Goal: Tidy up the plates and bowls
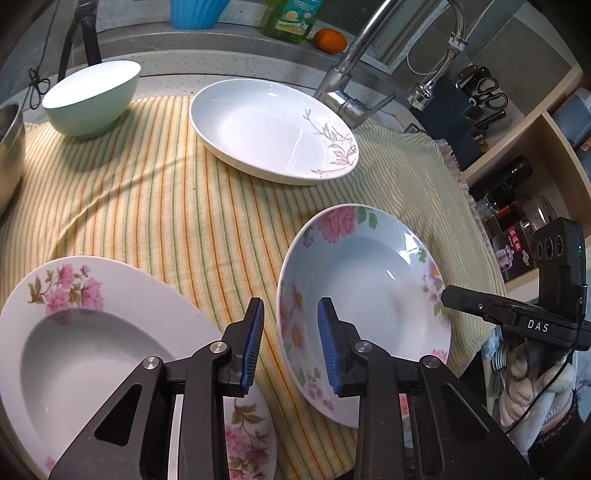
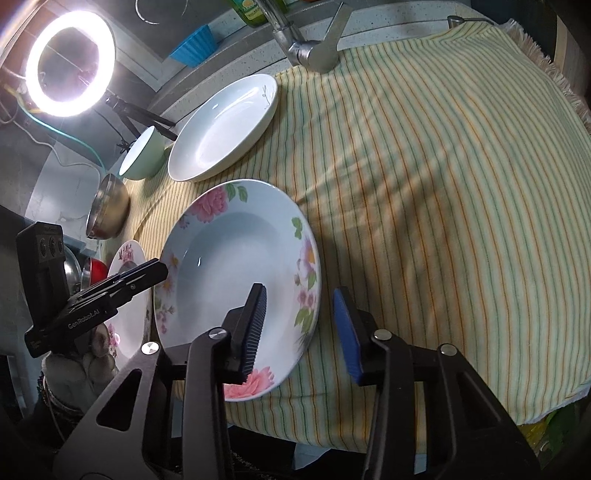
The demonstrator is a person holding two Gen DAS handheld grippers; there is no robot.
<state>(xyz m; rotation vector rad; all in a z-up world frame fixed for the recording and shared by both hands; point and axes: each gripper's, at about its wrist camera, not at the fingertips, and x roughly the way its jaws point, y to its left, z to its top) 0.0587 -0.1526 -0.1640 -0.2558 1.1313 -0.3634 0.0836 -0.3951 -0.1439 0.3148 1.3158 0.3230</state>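
Straddling the near-left rim of the blue-tinted floral plate [image 1: 364, 317], with the left hand-held gripper [image 1: 291, 341] spread apart, one blue pad outside the rim and the other over the bowl of the plate; cannot tell whether either pad touches. Resting flat on the striped cloth [image 1: 177, 206] that covers the desk. Lying at eight o'clock from that plate, just beside it on the same cloth: a white plate with pink blossoms [image 1: 92, 339], partly under the left finger. Sitting at twelve o'clock, well apart: a white plate with a leaf sprig [image 1: 273, 129], and at ten o'clock from it a mint green bowl [image 1: 92, 98]. Showing at the far left edge of the left wrist view: a steel bowl [image 1: 11, 155]. Standing behind the cloth: a chrome faucet [image 1: 354, 85], a green soap bottle [image 1: 291, 18], an orange fruit [image 1: 330, 40] and a blue ribbed cup [image 1: 195, 13].

Hovering at the right rim of the same floral plate [image 2: 240, 280], the right hand-held gripper [image 2: 300, 332] held apart too, left pad over the plate's inside, right pad beyond the rim above bare cloth [image 2: 443, 184]; not clamped on anything. Glowing at ten o'clock in the right wrist view: a ring light [image 2: 70, 62].
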